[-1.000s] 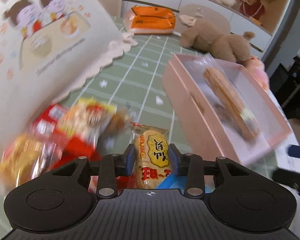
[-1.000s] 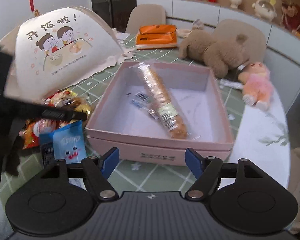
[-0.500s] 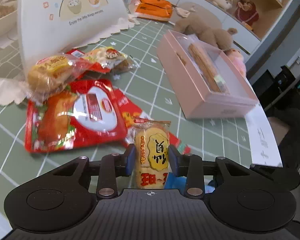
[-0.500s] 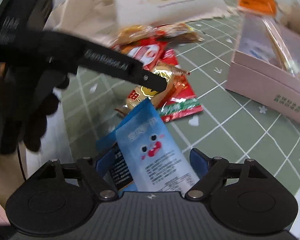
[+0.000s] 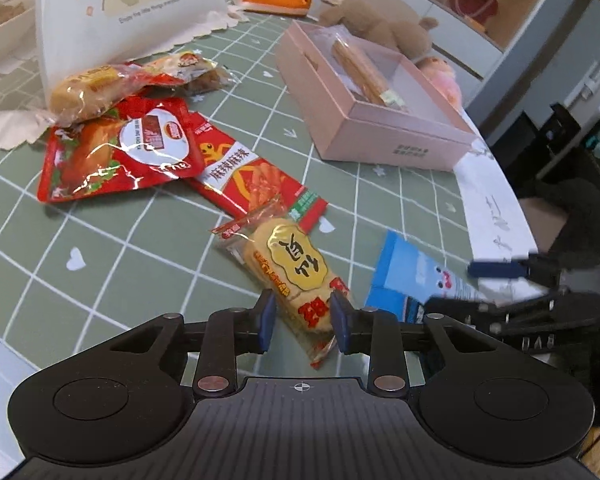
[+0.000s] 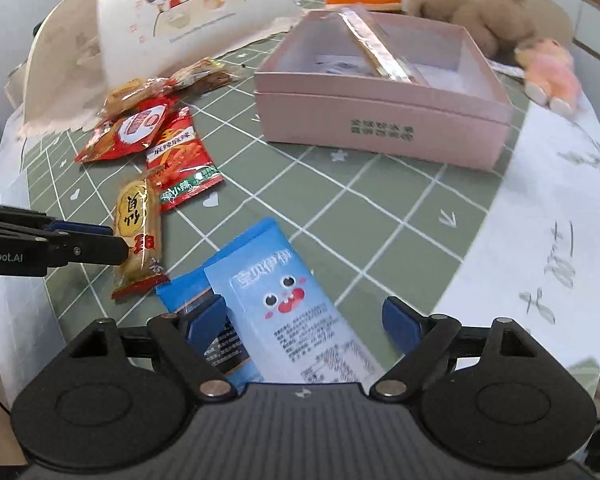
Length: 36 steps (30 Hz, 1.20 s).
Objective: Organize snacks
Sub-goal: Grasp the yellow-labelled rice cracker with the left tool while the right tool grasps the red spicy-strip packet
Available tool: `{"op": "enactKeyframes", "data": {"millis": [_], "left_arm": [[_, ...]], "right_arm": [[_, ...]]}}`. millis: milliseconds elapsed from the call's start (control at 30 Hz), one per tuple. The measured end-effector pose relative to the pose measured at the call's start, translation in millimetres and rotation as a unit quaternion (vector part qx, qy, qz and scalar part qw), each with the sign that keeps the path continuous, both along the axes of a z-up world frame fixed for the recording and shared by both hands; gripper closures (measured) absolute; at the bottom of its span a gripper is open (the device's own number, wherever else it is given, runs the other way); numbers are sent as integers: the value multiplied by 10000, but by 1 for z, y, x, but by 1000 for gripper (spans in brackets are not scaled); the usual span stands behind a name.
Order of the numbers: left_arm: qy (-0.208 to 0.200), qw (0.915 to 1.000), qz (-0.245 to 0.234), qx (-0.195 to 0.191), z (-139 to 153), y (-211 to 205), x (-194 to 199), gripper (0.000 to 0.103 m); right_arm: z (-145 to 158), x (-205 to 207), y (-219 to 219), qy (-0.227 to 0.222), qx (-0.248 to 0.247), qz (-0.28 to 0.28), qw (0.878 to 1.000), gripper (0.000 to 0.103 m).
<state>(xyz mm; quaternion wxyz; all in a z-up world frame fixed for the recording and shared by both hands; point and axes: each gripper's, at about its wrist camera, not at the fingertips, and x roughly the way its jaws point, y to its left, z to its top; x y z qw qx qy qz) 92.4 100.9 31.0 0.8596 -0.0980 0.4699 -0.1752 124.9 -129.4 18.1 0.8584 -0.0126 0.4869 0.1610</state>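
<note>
The left gripper [image 5: 302,322] is closing its jaws around the lower end of a yellow rice cracker packet [image 5: 290,270]; its right pad touches the wrapper, while the left pad seems just clear of it (hard to judge). The packet lies tilted on the green grid tablecloth [image 5: 140,248]. The right gripper [image 6: 306,322] is opening wide, with a blue snack packet [image 6: 288,300] lying between its pads and neither pad pressing it. Further off, red snack packets [image 5: 120,156] sit in a loose heap near a white printed bag [image 5: 128,8]. A pink box [image 6: 380,120] holds one long wrapped snack stick [image 6: 376,54].
</note>
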Motion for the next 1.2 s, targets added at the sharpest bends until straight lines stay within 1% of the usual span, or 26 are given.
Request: {"op": "enactKeyframes", "data": {"millis": [67,100,167,233,300,400,467,533,600,667,767,867,900,967,1033,1167,1200], "left_arm": [[-31,9998,183,38,-1,-4,2,68],[-46,9996,280,5,-2,-5,5,65],[-70,9989,467,-30,-3,-8,11,64],[-112,9985,539,39,-3,-12,19,62],[-140,9980,597,146,-4,-18,24,56],[-106,9973,679,243,-4,-26,33,53],[-122,9970,670,358,-4,-33,39,53],[-178,9969,526,559,-4,-41,43,52],[-319,9957,343,797,-1,-45,40,55],[-429,9942,300,940,2,-41,31,58],[-417,9944,466,847,3,-20,14,62],[-259,9942,802,669,1,8,-3,62],[-187,9939,917,588,1,17,-7,62],[-50,9931,1116,367,0,33,-17,62],[37,9924,1212,222,-1,44,-24,62],[105,9913,1313,-18,-4,56,-39,61],[112,9909,1340,-72,-5,58,-42,61]], "right_arm": [[-2,-5,-2,67,111,-25,9999,17],[-3,-7,-1,82,157,-44,9998,15],[-3,-13,2,67,175,-74,9998,11],[-4,-19,6,54,174,-69,9998,8],[-5,-26,12,49,161,-7,9999,4],[-7,-36,23,-5,115,162,9998,2],[-8,-39,28,-37,100,240,9997,2],[-8,-40,30,-39,88,279,9996,1],[-7,-37,30,-20,64,316,9995,3],[-1,-35,31,-177,-85,355,9992,3],[8,-30,38,-608,-404,550,9958,3],[17,-17,56,-902,-669,721,9911,3],[19,-11,64,-994,-708,843,9889,3],[21,2,79,-1163,-620,1145,9846,3],[19,19,94,-1198,-517,1250,9835,3],[9,66,121,-928,-250,1248,9875,4],[6,75,127,-845,-210,1251,9883,6]]}}
